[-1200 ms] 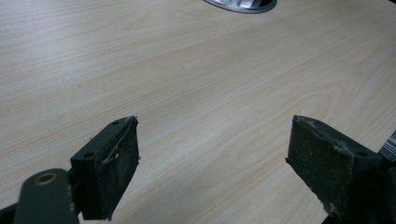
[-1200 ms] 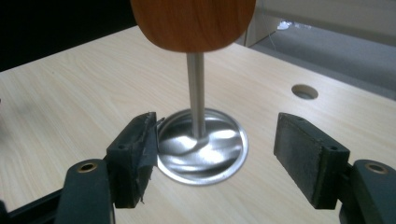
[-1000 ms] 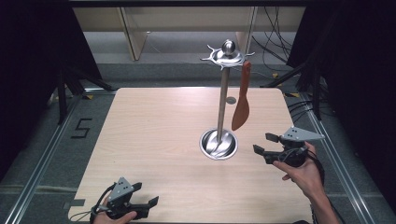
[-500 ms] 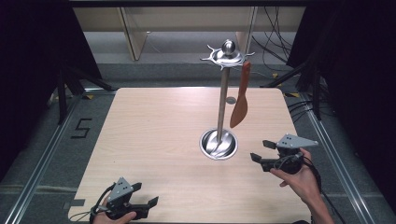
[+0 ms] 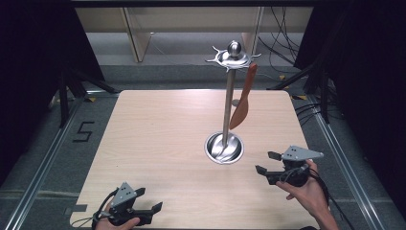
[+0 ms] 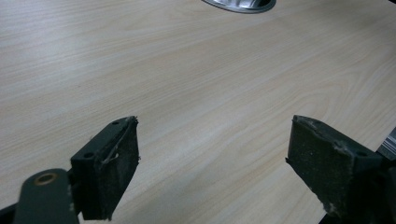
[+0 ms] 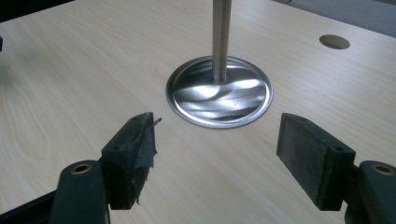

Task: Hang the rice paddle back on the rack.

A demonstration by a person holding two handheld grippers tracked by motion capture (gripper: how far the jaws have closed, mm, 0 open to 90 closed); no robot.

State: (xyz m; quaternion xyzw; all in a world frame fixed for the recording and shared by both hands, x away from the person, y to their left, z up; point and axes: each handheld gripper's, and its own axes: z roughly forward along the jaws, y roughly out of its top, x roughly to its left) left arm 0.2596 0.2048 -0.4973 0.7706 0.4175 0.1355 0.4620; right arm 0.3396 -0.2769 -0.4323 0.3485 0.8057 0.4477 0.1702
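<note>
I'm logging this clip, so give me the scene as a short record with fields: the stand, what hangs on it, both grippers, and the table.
stand: tall shiny steel utensil stand with round dish base, upright right of the table's middle
hanging item: brown wooden spatula, hung from the stand's top ring, blade down, above the table
left gripper: open, holding nothing, at the near left edge
right gripper: open, holding nothing, near right of the base, pointing toward it
table: light wooden tabletop

Glossy metal stand (image 5: 224, 146) on matt pale wood table (image 5: 158, 139)
</note>
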